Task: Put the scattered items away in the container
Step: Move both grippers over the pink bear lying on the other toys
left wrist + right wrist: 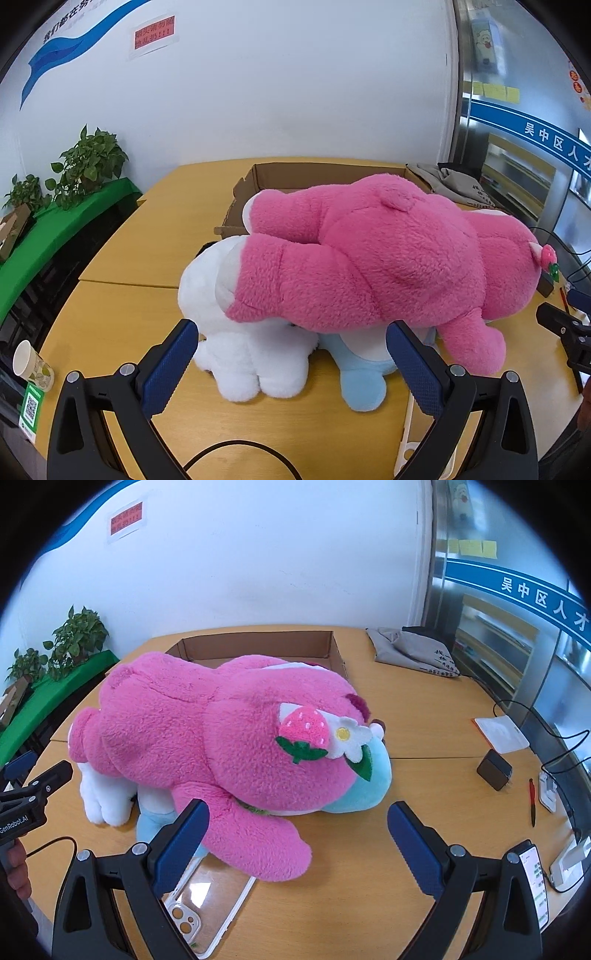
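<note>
Left gripper (291,363) wide open, right gripper (297,843) too, both empty, facing pile. Pink bear (369,258) tops white plush (243,350), blue plush (364,380); lifting it may topple both, short of box (295,177).

Paper cup (32,365), potted plants (86,162), grey bag (413,648).

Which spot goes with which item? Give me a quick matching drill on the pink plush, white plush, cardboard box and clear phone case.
Items:
1. pink plush
2. white plush
3. cardboard box
4. clear phone case

Places:
A. behind the toy pile
B. flat on the table by the right tongs
C. top of the pile
D. under the pink one, near the left tongs

Pairs: 1-C, 2-D, 3-A, 4-B
</note>
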A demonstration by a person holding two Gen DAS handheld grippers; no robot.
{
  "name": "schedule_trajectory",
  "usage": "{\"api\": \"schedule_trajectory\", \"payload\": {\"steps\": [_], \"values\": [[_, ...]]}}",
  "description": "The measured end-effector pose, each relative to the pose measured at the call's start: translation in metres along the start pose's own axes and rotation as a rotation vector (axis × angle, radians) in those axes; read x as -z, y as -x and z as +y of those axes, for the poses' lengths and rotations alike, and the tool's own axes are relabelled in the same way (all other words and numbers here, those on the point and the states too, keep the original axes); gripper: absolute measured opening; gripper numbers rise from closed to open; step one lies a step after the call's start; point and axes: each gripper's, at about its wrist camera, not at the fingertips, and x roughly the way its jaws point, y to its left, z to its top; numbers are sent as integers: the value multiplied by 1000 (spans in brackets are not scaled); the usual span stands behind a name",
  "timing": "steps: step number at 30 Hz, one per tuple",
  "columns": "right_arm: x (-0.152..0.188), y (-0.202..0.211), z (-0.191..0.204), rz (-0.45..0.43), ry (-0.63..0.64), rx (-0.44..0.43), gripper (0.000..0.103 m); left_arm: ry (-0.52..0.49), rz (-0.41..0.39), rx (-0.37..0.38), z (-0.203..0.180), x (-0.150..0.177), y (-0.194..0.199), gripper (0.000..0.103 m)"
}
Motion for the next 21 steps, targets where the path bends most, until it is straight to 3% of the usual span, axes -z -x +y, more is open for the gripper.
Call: {"api": "schedule_trajectory", "payload": {"steps": [12,21], "values": [[0,-11,-4,22,2,-5,98,5,31,60,2,-4,-13,103],[3,-18,-6,48,-2,-12,98,-2,72,50,1,-1,-27,103]]}}
